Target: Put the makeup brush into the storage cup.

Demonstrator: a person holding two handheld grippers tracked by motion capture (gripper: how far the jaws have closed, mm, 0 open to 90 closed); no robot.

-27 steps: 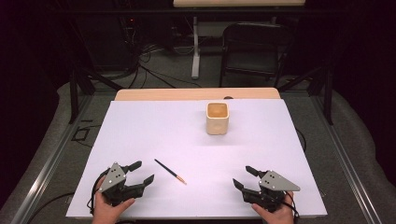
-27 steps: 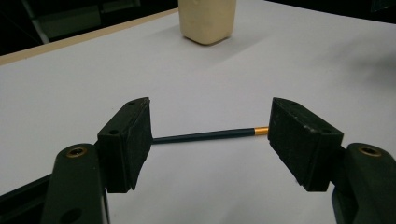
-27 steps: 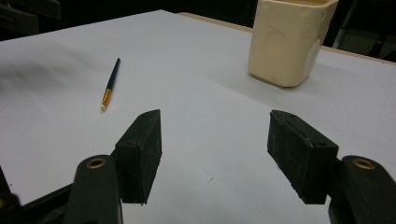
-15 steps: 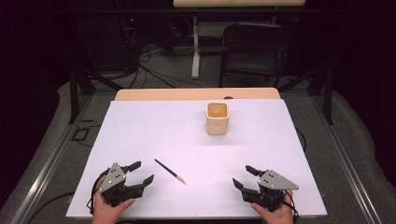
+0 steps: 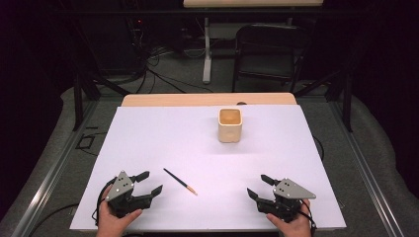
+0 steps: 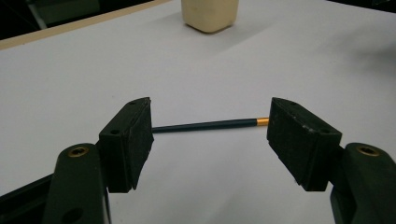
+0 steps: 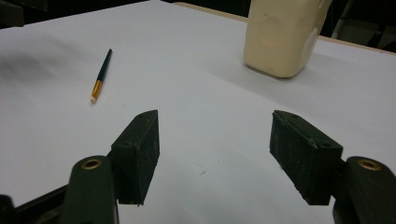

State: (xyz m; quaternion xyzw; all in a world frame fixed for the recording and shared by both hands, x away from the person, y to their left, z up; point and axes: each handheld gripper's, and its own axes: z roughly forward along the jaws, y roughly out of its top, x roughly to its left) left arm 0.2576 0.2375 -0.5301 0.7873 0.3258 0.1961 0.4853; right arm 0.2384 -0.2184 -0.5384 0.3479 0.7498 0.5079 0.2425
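stage: nothing begun | pencil (image 5: 180,181) lies untouched on tabletop (image 5: 163,133), just ahead of left tool (image 5: 149,183), jaws wide, empty | right tool (image 5: 260,186) wide, empty | cup (image 5: 230,125) far back | left: grasp pencil

High view looks down and forward over the white table (image 5: 207,143) from the person's side. Left gripper view sits low and close, facing the dark pencil (image 6: 205,125) and cream cup (image 6: 210,14). Right gripper view, equally low, catches the same pencil (image 7: 101,77) and cup (image 7: 280,37).
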